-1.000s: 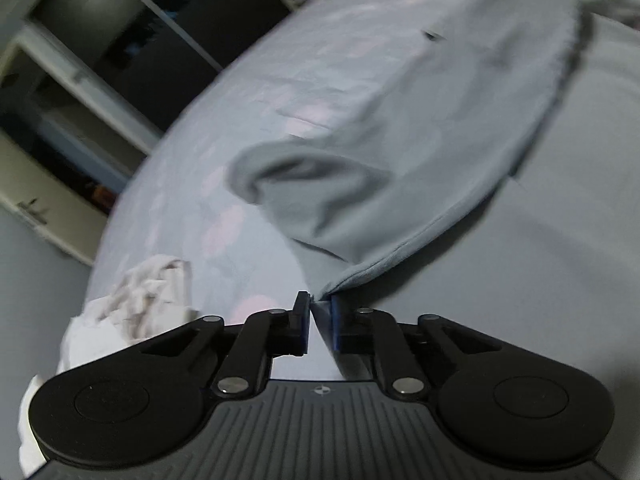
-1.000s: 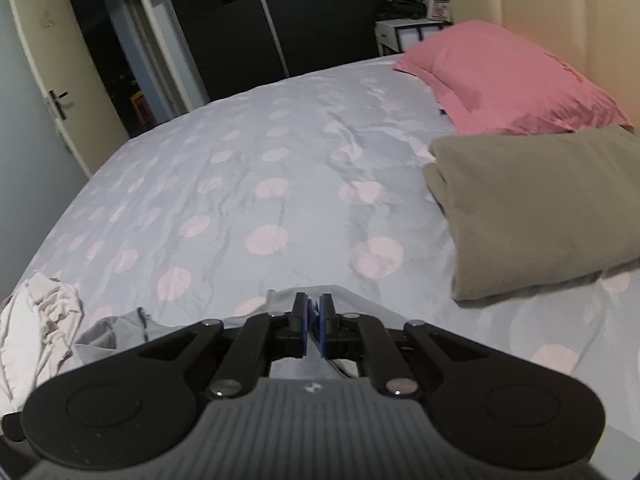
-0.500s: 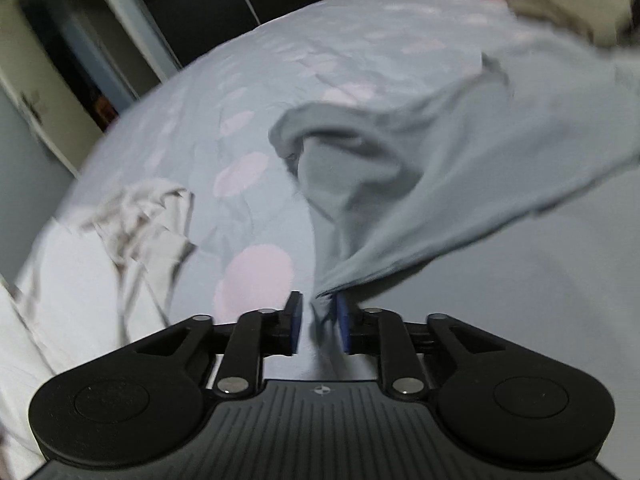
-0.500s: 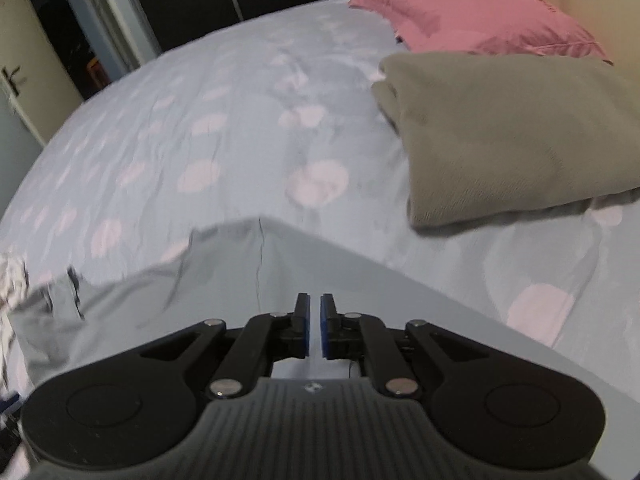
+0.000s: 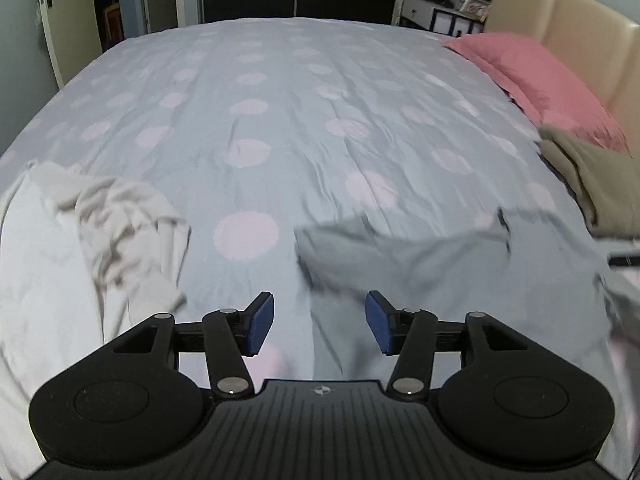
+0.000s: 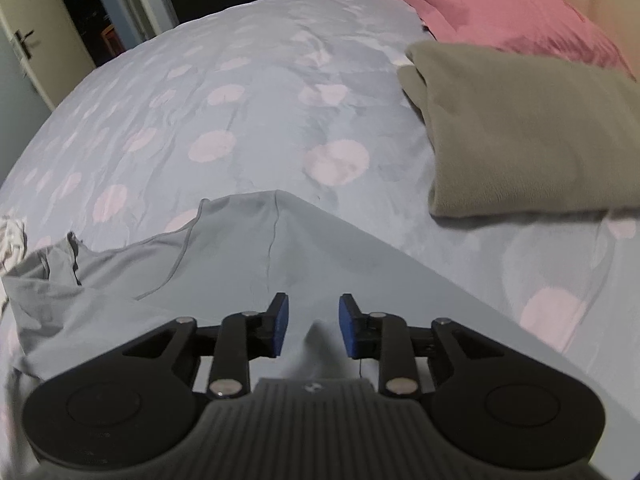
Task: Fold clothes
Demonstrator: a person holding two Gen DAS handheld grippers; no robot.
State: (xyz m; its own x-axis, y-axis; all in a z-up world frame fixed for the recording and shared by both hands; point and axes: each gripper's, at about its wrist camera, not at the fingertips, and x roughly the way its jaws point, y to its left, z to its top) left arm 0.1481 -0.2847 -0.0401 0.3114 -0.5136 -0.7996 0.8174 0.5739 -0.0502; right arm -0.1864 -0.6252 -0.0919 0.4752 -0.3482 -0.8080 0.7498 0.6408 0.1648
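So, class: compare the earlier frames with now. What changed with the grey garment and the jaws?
Both let go: the left gripper and right gripper opened their jaws, and the grey garment dropped flat onto the bed. The khaki folded item and pink pillow stayed put.

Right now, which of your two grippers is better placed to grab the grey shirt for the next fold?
The right gripper, probably. It is open directly over the grey shirt, whose smooth straight edge lies just ahead. The left gripper, also open, sits at the shirt's rumpled end, near the white garment.
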